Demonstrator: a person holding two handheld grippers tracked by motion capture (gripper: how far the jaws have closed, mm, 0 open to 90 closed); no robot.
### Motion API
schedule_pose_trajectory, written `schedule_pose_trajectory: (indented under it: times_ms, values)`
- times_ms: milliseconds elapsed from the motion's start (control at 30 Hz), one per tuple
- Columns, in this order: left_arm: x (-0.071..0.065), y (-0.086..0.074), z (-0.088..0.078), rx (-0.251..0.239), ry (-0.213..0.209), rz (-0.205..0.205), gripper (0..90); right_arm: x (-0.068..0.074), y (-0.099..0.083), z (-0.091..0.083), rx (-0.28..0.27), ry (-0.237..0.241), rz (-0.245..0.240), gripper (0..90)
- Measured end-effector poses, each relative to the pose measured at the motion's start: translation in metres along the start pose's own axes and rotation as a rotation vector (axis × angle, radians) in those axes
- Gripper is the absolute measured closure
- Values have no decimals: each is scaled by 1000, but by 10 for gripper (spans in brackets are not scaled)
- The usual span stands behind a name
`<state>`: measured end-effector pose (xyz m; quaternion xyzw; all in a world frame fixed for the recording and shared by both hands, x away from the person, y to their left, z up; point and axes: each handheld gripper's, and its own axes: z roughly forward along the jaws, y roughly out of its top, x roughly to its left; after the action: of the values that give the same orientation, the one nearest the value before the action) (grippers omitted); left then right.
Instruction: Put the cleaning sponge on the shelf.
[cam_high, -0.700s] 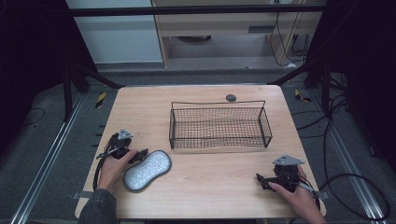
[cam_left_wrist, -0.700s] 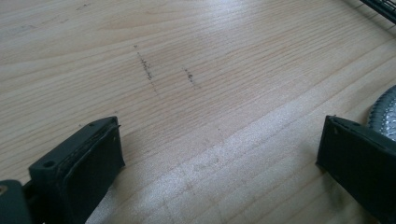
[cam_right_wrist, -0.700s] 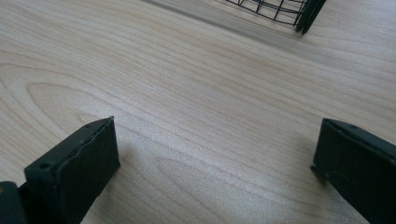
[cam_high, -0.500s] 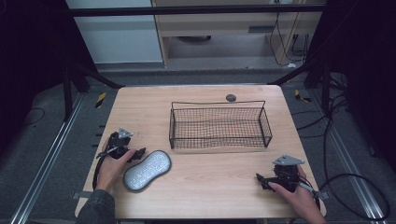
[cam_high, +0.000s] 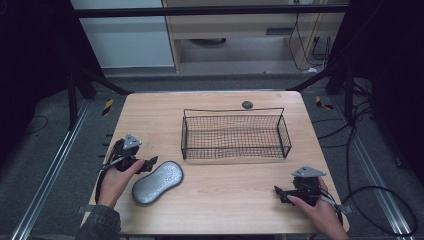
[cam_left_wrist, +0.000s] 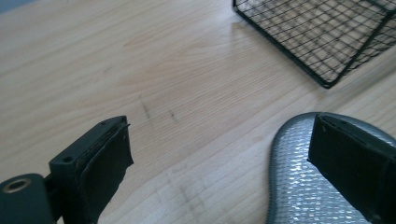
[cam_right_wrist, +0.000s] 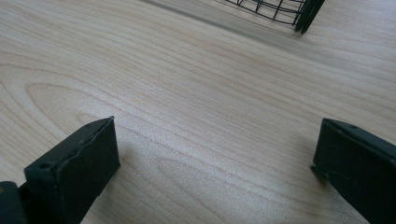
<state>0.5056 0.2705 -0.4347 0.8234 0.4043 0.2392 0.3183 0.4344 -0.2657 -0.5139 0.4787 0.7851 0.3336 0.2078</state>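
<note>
I have both tongs spread wide, holding nothing. My left tongs (cam_high: 150, 162) sit low at the worktop's (cam_high: 150, 115) left side, one jaw over the end of the grey, silvery textured oval pad (cam_high: 156, 182) lying flat there. My right tongs (cam_high: 278, 193) rest near the front right corner. The black wire mesh basket (cam_high: 235, 135) stands mid-worktop.

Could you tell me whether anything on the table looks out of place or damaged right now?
Nothing stands out. The wire basket sits upright and empty, and the silver pouch lies flat, intact, beside the open left gripper.
</note>
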Motion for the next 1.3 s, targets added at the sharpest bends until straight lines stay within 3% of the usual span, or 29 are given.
schedule_pose_trajectory:
  times_ms: [100,133,233,300,433,633,700,833,933,1033,1300]
  values:
    - [-11,6,-5,29,-3,49,32,0,0,0,0,-1,-1,3]
    - [-15,4,-4,66,-15,74,31,0,0,0,0,-1,-1,3]
    - [-18,-4,-2,95,-39,56,32,0,0,0,0,-1,0,3]
    - [-19,-7,-2,113,-45,66,31,0,0,0,-1,0,0,3]
    - [-22,-6,-7,120,-62,56,29,0,0,0,0,0,2,3]
    - [-32,-5,-10,150,-81,85,29,0,0,0,1,-1,2,3]
    - [-38,-8,-11,177,-105,102,32,0,0,0,0,-1,1,3]
    - [-44,-7,-14,193,-102,129,38,0,0,0,-1,-1,0,3]
    - [-52,-9,-14,217,-101,144,33,0,0,0,-1,-2,0,3]
    - [-62,-10,-12,232,-127,158,32,0,0,0,0,-2,-1,3]
    - [-63,-4,-6,296,-144,199,35,0,0,0,0,-2,1,3]
